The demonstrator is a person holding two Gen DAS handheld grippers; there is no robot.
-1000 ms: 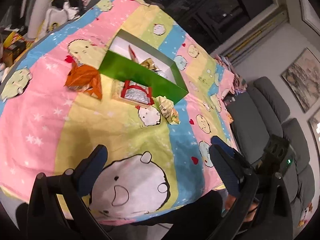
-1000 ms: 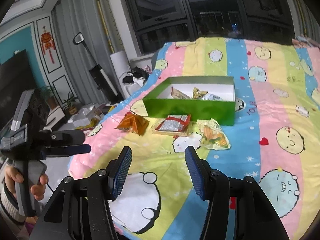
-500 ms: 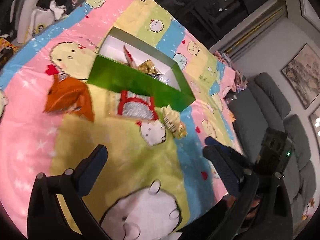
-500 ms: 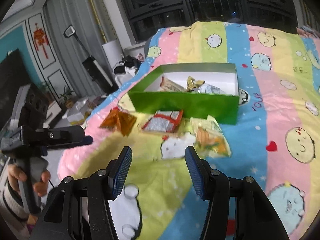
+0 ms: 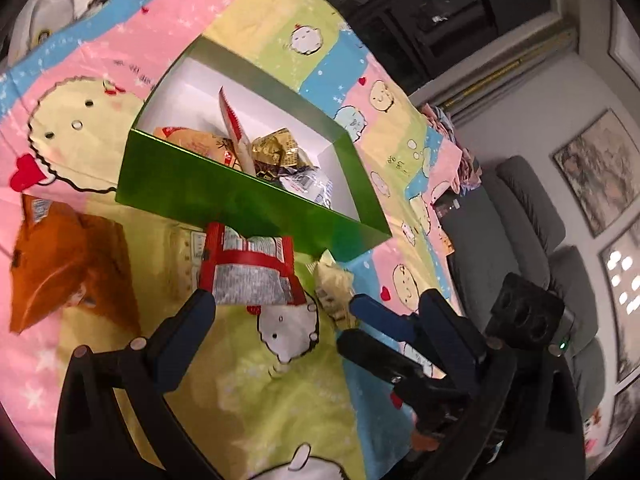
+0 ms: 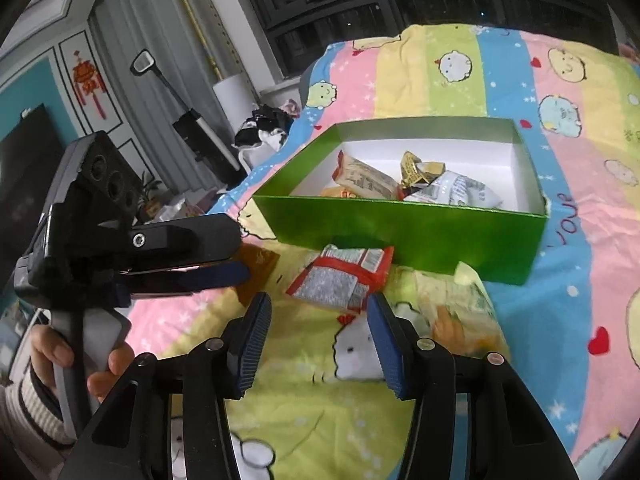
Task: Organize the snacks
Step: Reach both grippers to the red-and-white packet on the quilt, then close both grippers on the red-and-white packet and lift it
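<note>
- While both tools close in, the cartoon-print quilt [image 6: 460,60] in pastel stripes covers the whole surface, a dark window behind.
- Green box [image 6: 400,232]: long side facing us, several packets inside.
- Red-and-silver snack packet [image 6: 344,276] lies flat just before it, long axis running toward the box.
- Right gripper [image 6: 318,334]: jaws parted, just narrowing, empty.
- Left gripper [image 5: 320,328]: spread wide, empty.

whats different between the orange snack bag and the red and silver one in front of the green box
The orange bag is plain orange and puffed; the red and silver packet lies flatter, with a grey panel in a red border. The orange bag sits off to the side on pink cloth, apart from the green box; the red packet lies right against the box's front wall. Both are still outside the box.
</note>
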